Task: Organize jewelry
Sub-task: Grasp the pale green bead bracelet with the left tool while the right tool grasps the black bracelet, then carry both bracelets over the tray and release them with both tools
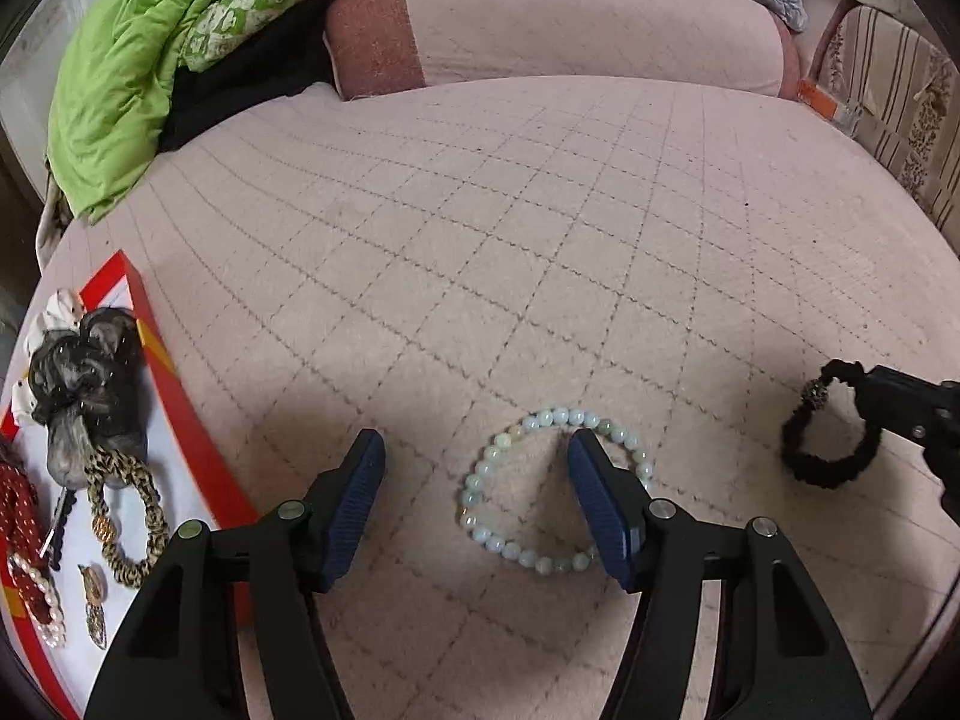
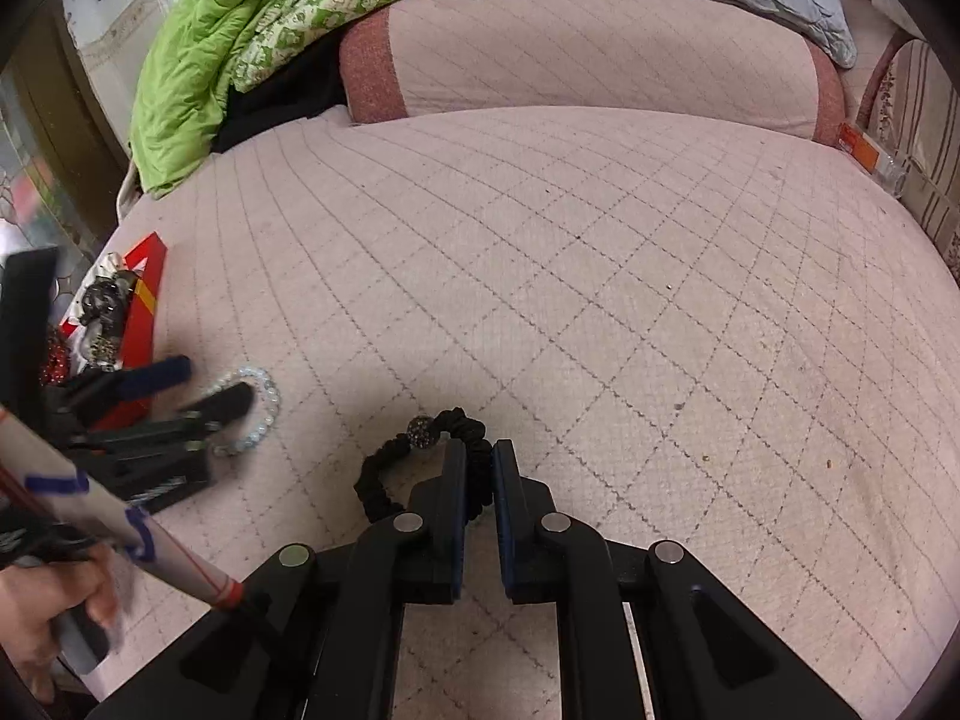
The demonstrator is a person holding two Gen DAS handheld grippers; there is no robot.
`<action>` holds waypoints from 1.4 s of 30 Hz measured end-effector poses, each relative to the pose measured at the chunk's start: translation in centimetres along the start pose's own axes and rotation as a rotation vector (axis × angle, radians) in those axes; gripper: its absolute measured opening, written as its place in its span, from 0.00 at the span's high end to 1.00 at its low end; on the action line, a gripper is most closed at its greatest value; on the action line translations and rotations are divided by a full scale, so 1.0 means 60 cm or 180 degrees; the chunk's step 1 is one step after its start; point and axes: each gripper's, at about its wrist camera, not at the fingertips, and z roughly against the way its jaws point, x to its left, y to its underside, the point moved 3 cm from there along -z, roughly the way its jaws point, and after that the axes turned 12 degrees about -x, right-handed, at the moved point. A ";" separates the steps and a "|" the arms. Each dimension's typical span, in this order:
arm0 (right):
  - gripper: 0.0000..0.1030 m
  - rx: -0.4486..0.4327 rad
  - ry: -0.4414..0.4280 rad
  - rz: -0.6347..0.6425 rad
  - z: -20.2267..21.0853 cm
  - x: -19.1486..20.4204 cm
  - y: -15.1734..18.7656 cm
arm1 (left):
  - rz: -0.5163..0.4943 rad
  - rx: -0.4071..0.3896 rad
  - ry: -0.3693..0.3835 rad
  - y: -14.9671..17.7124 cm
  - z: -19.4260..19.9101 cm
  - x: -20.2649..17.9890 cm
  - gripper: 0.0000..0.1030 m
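A pale green bead bracelet (image 1: 480, 480) lies flat on the pink quilted bed (image 1: 540, 240). My left gripper (image 1: 474, 450) is open just above it; its right finger stands inside the ring and its left finger outside to the left. The bracelet also shows in the right wrist view (image 2: 264, 414). My right gripper (image 2: 479, 468) is shut on a black fabric hair tie (image 2: 384, 468) with a sparkly bead, held just above the bed. The hair tie also shows in the left wrist view (image 1: 822, 474), to the right of the bracelet.
A red-rimmed box (image 1: 180, 420) at the left holds several pieces: a grey scrunchie (image 1: 90, 384), a leopard-print hair tie (image 1: 126, 510) and a red dotted piece (image 1: 18, 516). A green quilt (image 1: 132, 60) and a pink pillow (image 1: 570, 18) lie at the back.
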 end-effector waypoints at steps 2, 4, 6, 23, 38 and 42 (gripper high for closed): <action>0.91 -0.0005 -0.0029 -0.0023 -0.001 0.004 0.000 | 0.0027 -0.0017 0.0106 -0.002 0.003 -0.007 0.67; 0.91 -0.0017 -0.0046 -0.0043 -0.001 0.007 -0.001 | -0.0002 -0.0066 0.0131 -0.006 0.005 -0.018 0.86; 0.91 -0.0046 -0.0059 -0.0061 0.001 0.011 -0.005 | 0.0061 -0.0105 0.0223 -0.008 0.009 -0.023 0.95; 0.91 -0.0466 -0.0501 0.0046 0.043 0.112 -0.032 | 0.0707 -0.0802 0.0235 -0.044 0.183 0.130 0.95; 0.91 -0.0477 -0.1148 0.0432 0.030 0.389 -0.025 | 0.1118 -0.0674 -0.0215 0.073 0.239 0.337 0.95; 0.91 -0.0329 -0.1232 0.0432 0.007 0.436 -0.008 | 0.1200 -0.0570 -0.0248 0.110 0.242 0.370 0.95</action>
